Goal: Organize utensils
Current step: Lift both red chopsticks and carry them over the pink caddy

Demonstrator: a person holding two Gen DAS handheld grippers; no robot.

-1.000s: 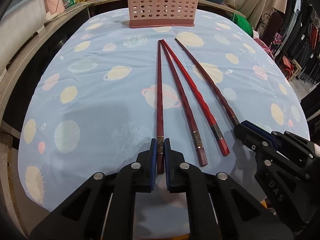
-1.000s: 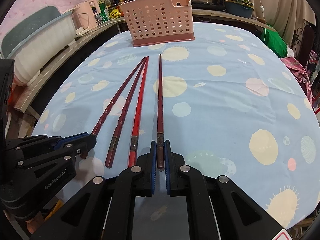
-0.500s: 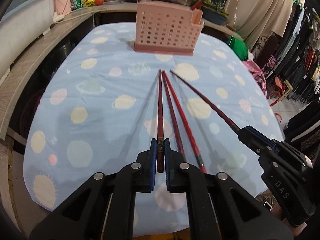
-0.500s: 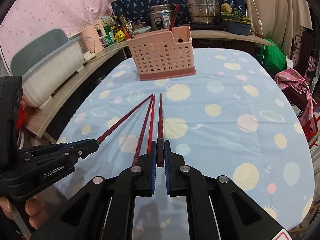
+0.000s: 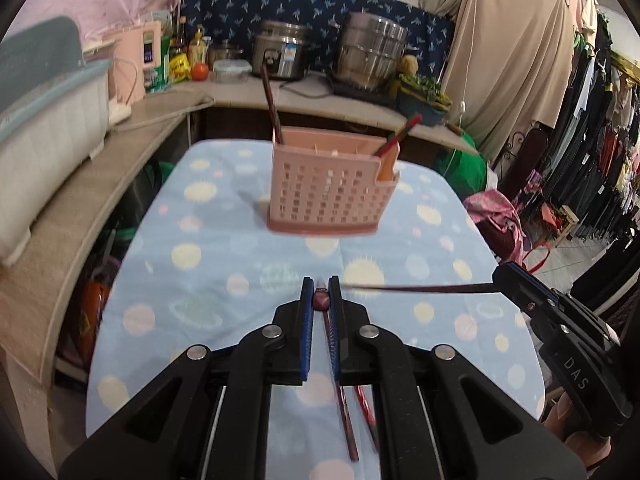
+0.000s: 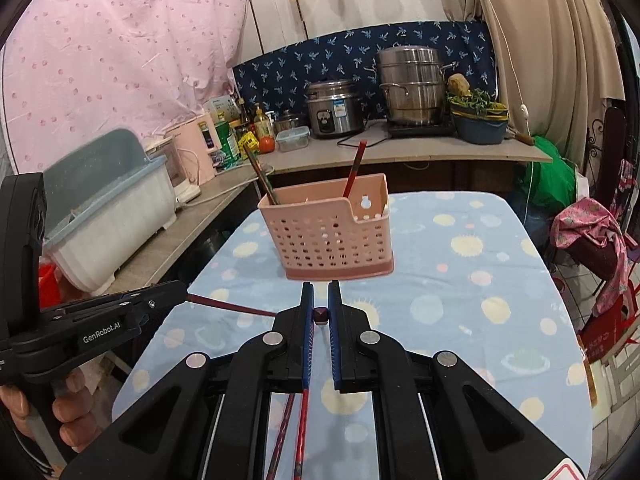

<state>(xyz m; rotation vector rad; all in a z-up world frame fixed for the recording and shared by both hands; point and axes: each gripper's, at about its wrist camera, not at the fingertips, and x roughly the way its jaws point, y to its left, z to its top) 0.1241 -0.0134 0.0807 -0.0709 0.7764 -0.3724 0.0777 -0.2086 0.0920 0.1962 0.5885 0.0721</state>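
A chopstick is pinched by its butt end in each closed gripper, left gripper (image 5: pixel 321 300) and right gripper (image 6: pixel 320 315), held end-on and raised above the table for dropping into the pink basket (image 6: pixel 332 236).

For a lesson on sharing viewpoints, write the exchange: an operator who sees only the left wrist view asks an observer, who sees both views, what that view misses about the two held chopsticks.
Operator: I see only the butt end of my own chopstick. How does it lie?
Observer: In the right wrist view the left gripper holds the left chopstick roughly level, pointing across towards the right gripper.
Operator: From my side the right chopstick just sticks out of the other gripper. Where is it clamped?
Observer: The butt end of the right chopstick sits between the fingers, a little behind their tips.
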